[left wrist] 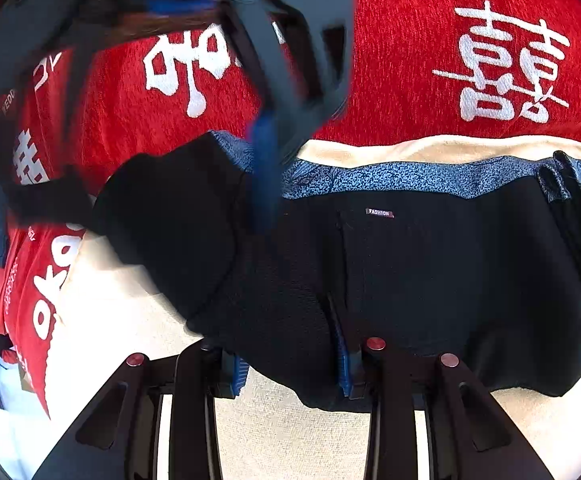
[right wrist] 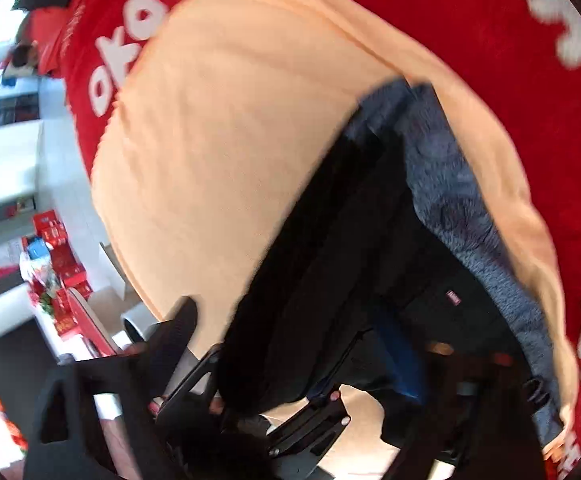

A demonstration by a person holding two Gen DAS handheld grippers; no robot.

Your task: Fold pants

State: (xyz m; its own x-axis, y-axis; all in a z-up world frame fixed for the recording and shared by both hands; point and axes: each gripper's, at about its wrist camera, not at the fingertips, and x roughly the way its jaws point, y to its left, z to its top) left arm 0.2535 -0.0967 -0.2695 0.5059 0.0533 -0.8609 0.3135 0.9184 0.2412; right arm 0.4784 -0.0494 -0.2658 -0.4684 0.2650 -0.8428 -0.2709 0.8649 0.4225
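Black pants (left wrist: pixel 410 280) with a blue speckled waistband lining (left wrist: pixel 390 178) and a small "FASHION" label lie on a cream cloth (left wrist: pixel 130 320). My left gripper (left wrist: pixel 292 368) stands wide open with pants fabric between its blue pads at the near edge. My right gripper (left wrist: pixel 266 168) hangs over the pants from above, blurred, with a blue pad at a raised fold of black fabric. In the right wrist view the pants (right wrist: pixel 330 260) hang as a dark folded strip in front of the right gripper (right wrist: pixel 370 360), which looks closed on the fabric.
A red blanket (left wrist: pixel 410 60) with large white characters covers the surface under the cream cloth (right wrist: pixel 230 140). Beyond its left edge are a white floor and red boxes (right wrist: pixel 58 248).
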